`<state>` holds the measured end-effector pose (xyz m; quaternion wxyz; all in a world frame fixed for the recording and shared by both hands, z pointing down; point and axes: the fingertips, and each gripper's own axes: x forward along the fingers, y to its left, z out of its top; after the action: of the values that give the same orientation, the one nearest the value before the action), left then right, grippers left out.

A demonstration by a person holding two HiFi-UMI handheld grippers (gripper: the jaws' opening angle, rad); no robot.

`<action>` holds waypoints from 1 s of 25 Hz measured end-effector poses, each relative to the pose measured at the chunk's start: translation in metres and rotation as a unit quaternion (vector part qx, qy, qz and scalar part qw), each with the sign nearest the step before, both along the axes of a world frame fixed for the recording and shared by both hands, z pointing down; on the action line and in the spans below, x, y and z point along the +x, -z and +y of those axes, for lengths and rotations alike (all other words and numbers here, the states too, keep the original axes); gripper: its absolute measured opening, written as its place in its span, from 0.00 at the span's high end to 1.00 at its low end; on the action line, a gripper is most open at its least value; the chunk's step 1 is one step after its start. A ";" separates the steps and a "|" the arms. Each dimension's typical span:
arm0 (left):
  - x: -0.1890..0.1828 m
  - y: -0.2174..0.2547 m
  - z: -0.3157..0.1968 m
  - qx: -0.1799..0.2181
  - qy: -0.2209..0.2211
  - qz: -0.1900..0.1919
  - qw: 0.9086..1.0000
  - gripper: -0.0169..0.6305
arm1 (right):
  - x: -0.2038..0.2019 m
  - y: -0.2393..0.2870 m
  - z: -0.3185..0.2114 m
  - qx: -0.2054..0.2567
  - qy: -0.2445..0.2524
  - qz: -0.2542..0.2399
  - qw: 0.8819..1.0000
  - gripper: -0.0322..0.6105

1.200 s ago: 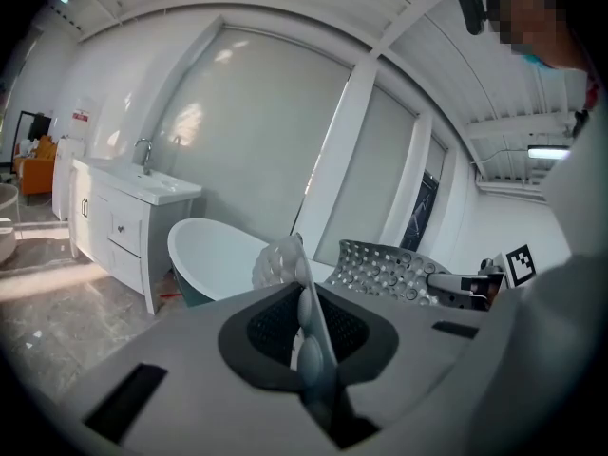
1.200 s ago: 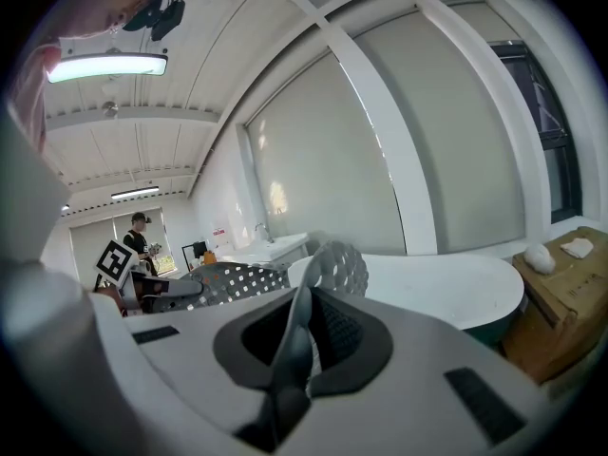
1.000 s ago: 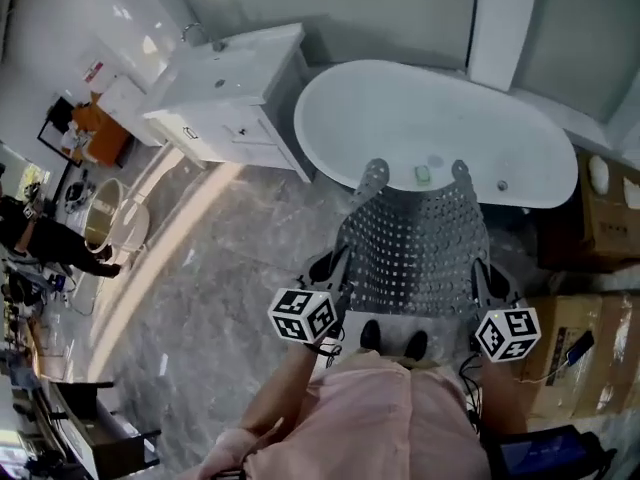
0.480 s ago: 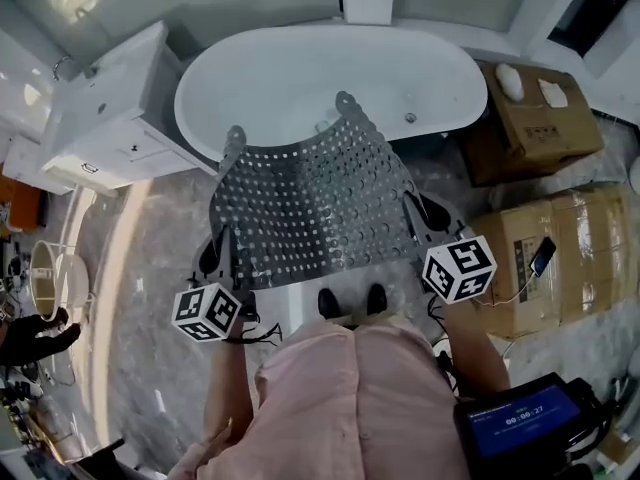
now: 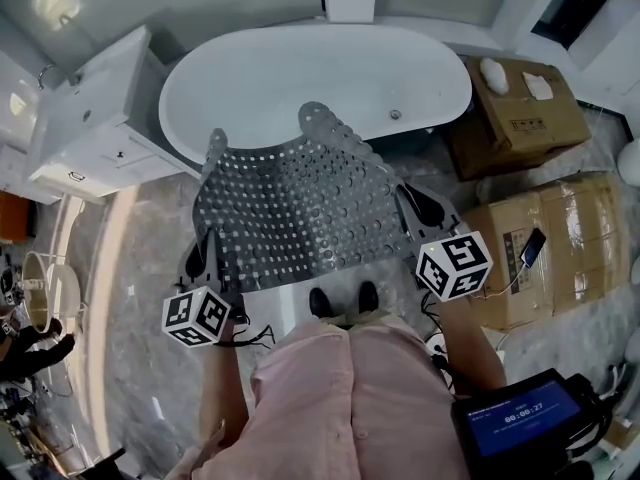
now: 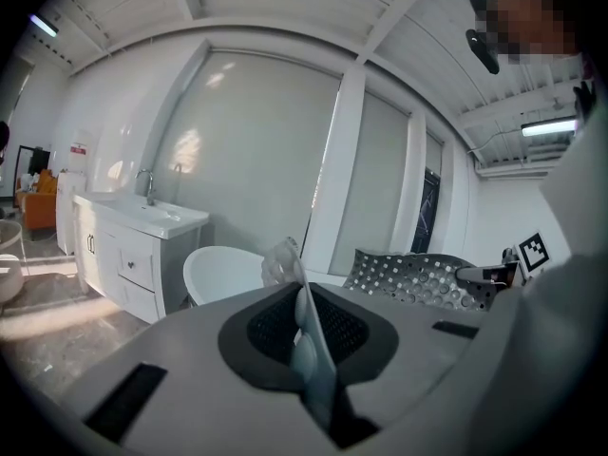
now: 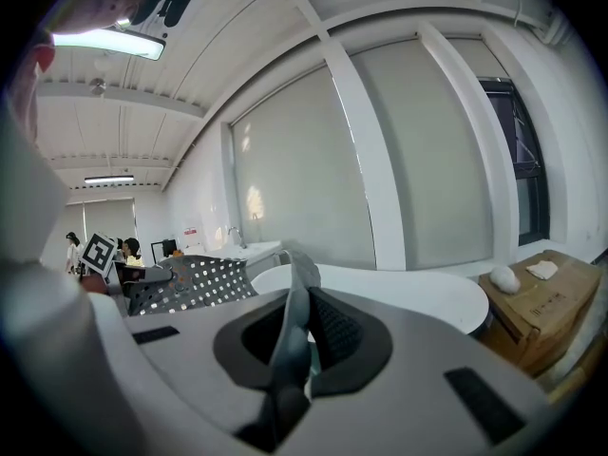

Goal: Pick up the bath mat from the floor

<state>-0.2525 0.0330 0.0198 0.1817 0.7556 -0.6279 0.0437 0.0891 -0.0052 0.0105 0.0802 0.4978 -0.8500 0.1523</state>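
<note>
Bath mat (image 5: 300,208) count: just one, and it's hanging spread out between the two grippers, clear of the floor. From the head view its far edge is overlapping the front rim of the single white bathtub (image 5: 300,78). The left gripper (image 5: 205,258) is pinching one near corner and the right gripper (image 5: 412,203) is clamping the other, jaws squeezing the thin edge. The mat's looking grey and is showing rows of small holes, way too many to count. Two shoes (image 5: 340,298) are peeking out just under it. Cardboard boxes (image 5: 515,118) are sitting beyond the right gripper, probably two, partly cut off.
</note>
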 end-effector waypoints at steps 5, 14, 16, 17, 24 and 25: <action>0.005 0.007 -0.009 0.010 0.000 0.006 1.000 0.92 | 0.001 0.002 -0.002 0.003 -0.002 0.006 1.000 0.91; 0.010 0.010 -0.005 0.019 -0.005 0.006 1.000 0.92 | 0.003 0.004 0.002 0.012 -0.010 0.000 1.000 0.91; 0.011 0.012 -0.004 0.020 -0.006 0.005 1.000 0.92 | 0.002 0.004 0.003 0.011 -0.011 -0.001 1.000 0.91; 0.011 0.013 -0.004 0.020 -0.007 0.004 1.000 0.92 | 0.002 0.005 0.003 0.011 -0.011 -0.001 1.000 0.91; 0.015 0.017 -0.005 0.022 -0.011 0.008 1.000 0.92 | 0.001 0.006 0.004 0.010 -0.011 0.001 1.000 0.91; 0.016 0.017 -0.005 0.023 -0.012 0.008 1.000 0.92 | 0.001 0.006 0.005 0.010 -0.011 0.001 1.000 0.91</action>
<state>-0.2365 0.0283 0.0028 0.1687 0.7671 -0.6184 0.0257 0.0896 -0.0005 0.0049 0.0743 0.5076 -0.8462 0.1441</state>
